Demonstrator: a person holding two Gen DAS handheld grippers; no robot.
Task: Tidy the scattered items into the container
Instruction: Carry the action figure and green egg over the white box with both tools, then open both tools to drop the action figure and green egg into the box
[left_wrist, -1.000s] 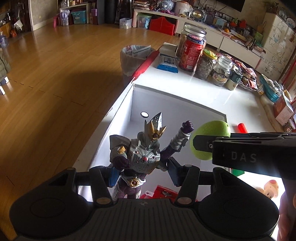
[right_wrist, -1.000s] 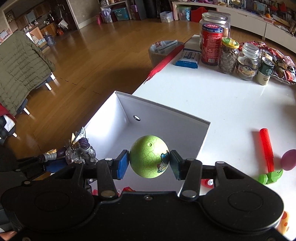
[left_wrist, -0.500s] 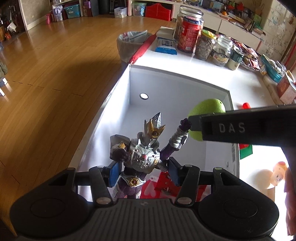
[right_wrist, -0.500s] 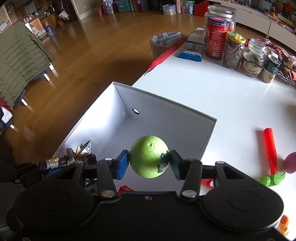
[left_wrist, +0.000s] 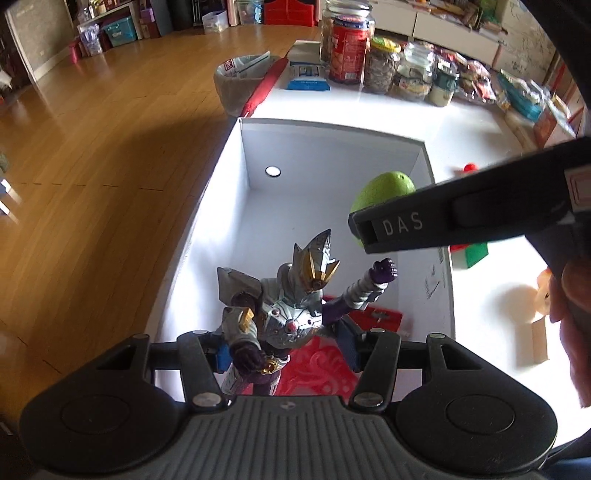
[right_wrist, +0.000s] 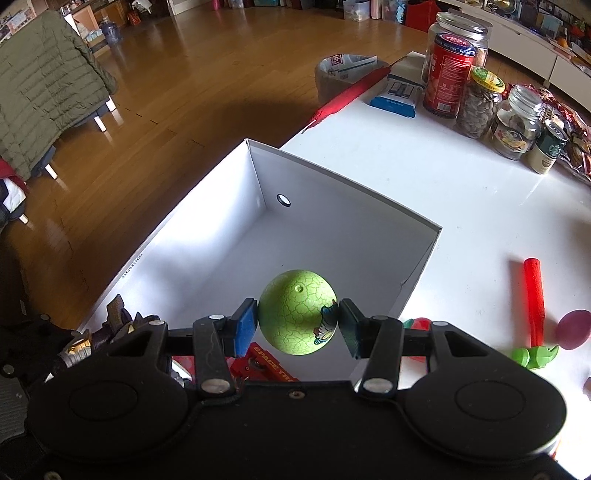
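White table (right_wrist: 461, 192) carries everything; jars, a can & snack packs crowd its far edge. White box (right_wrist: 343, 206) sits open at the table's near-left corner, long side running along the table edge above the wood floor. Inside at the near end: a red toy (right_wrist: 271, 363) w/ lettering, lying flat on the box floor.

Left gripper (left_wrist: 284, 349) hangs over the box's near end, pinching the armoured figure (left_wrist: 291, 306) at waist/hip level – blue pads press on both sides, figure upright, one purple fist raised toward the right. Figure is above the box interior, red toy under it.

Right gripper (right_wrist: 297, 326) is just right of it, also over the box, near the right wall. It clamps the green cracked-pattern egg (right_wrist: 297, 312) squarely between both pads, egg off the box floor.

On the table right of the box, well apart: red stick (right_wrist: 533, 299), pink ball (right_wrist: 574, 328), green bit (right_wrist: 533, 356) touching the stick's near end.
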